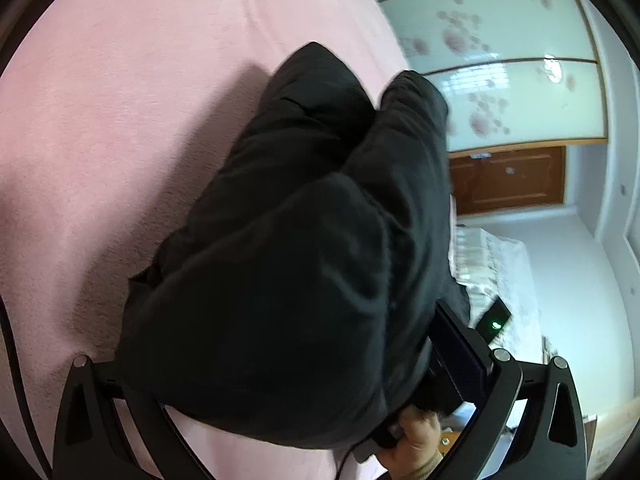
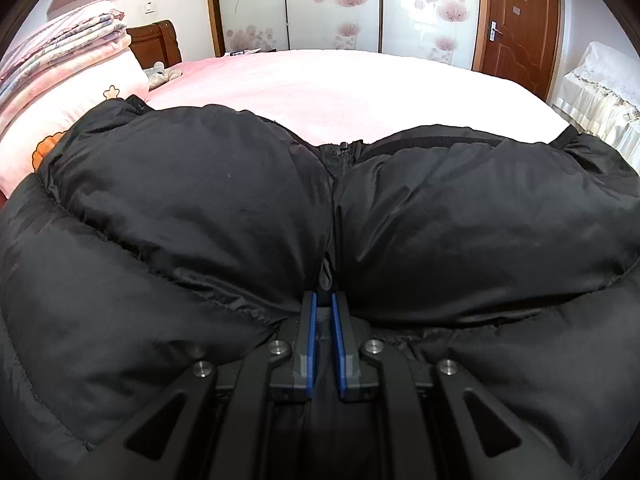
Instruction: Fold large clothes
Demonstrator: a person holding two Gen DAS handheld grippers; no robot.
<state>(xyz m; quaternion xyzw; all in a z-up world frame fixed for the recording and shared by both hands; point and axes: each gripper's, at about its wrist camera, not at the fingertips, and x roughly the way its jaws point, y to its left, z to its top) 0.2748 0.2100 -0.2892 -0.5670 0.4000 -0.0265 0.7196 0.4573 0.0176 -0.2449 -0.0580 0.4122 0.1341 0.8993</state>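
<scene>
Mid-fold: a black padded jacket lies bunched on the pink bed, gripped at its near edge.

In the left wrist view the left claw is buried under fabric, so its opening cannot be told; the other tool and a hand show at lower right. In the right wrist view the right claw is seen nearly shut on a pinch of cloth at the zipper seam. Next, the held edge likely needs carrying across and laying flat.
</scene>
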